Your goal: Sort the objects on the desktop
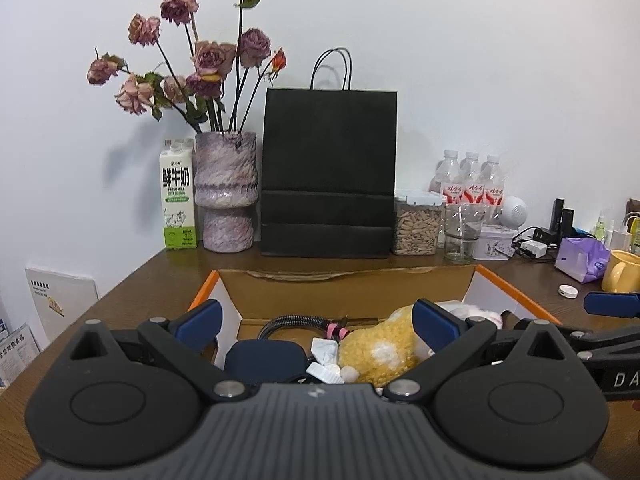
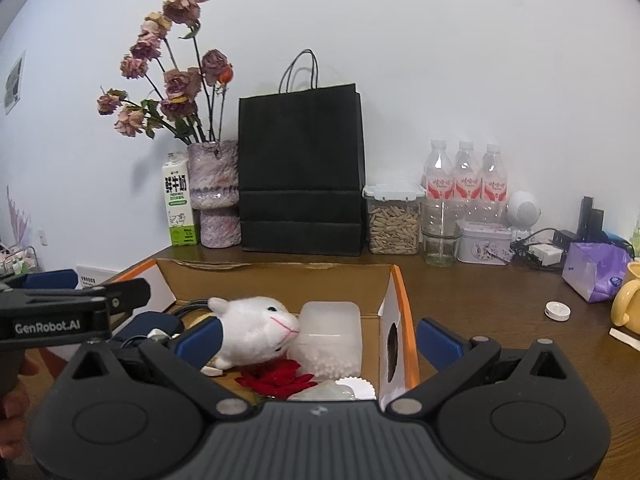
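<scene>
An open cardboard box (image 1: 348,288) with orange edges sits on the brown desk; it also shows in the right wrist view (image 2: 276,280). In it lie a yellow plush toy (image 1: 380,354), a black cable (image 1: 296,322), a dark blue pouch (image 1: 264,356) and small white packets (image 1: 326,362). The right wrist view shows a white plush lamb (image 2: 256,330), a translucent plastic case (image 2: 330,336), a red flower (image 2: 280,380) and a white paper cup (image 2: 356,386). My left gripper (image 1: 318,320) is open and empty above the box. My right gripper (image 2: 320,338) is open and empty over the box's right side.
Along the wall stand a milk carton (image 1: 178,196), a vase of dried roses (image 1: 226,192), a black paper bag (image 1: 328,172), a seed jar (image 1: 416,226), a glass (image 1: 462,232), water bottles (image 1: 470,180) and a tin (image 1: 494,242). A yellow mug (image 1: 622,276), purple tissue pack (image 1: 580,258) and white disc (image 1: 568,291) lie right.
</scene>
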Action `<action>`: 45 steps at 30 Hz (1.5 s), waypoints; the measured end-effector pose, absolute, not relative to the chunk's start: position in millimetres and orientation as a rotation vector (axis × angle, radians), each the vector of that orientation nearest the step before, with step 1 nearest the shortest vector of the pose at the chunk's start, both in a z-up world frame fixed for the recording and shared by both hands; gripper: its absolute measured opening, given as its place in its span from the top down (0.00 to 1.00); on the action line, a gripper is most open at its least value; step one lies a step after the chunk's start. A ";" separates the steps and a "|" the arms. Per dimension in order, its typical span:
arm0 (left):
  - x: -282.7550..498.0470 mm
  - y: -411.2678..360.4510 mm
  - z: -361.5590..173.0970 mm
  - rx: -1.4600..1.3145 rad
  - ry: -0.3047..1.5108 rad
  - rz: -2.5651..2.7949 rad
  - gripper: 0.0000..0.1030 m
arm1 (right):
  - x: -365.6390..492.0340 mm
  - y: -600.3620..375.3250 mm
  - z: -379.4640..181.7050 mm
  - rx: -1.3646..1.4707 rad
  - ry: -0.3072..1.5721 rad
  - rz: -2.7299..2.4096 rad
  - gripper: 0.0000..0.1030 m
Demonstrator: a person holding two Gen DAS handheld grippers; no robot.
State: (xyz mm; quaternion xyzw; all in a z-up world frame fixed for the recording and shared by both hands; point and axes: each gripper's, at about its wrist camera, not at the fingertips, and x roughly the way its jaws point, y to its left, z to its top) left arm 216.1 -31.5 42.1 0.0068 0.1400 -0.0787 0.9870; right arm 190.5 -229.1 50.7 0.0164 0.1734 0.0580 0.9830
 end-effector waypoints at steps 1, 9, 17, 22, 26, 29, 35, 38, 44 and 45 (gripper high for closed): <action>213.4 -31.2 44.1 0.019 0.278 -0.157 0.00 | 187.8 -228.2 52.1 0.029 0.348 0.118 0.00; 187.3 -27.3 57.0 0.038 0.268 -0.157 0.00 | 160.2 -223.0 64.8 0.007 0.341 0.127 0.00; 157.5 -21.8 57.1 0.048 0.289 -0.171 0.00 | 127.4 -218.4 64.9 -0.008 0.355 0.136 0.00; 143.9 -17.3 45.7 0.051 0.342 -0.177 0.00 | 109.7 -217.0 54.3 -0.020 0.390 0.145 0.00; 133.6 -15.0 31.6 0.053 0.391 -0.183 0.00 | 99.6 -215.8 38.9 -0.030 0.443 0.150 0.00; 126.6 -14.5 18.6 0.063 0.439 -0.197 0.00 | 94.2 -213.8 26.1 -0.042 0.489 0.152 0.00; 117.3 -15.5 -2.4 0.091 0.516 -0.236 0.00 | 85.8 -205.8 1.8 -0.081 0.578 0.168 0.00; 116.3 -17.1 -9.7 0.092 0.548 -0.253 0.00 | 87.1 -203.0 -7.3 -0.086 0.619 0.169 0.00; 119.1 -17.7 -19.1 0.082 0.595 -0.282 0.00 | 93.0 -200.6 -12.4 -0.092 0.656 0.155 0.00; 119.5 -16.8 -20.1 0.073 0.602 -0.287 0.00 | 92.6 -200.7 -12.7 -0.092 0.656 0.154 0.00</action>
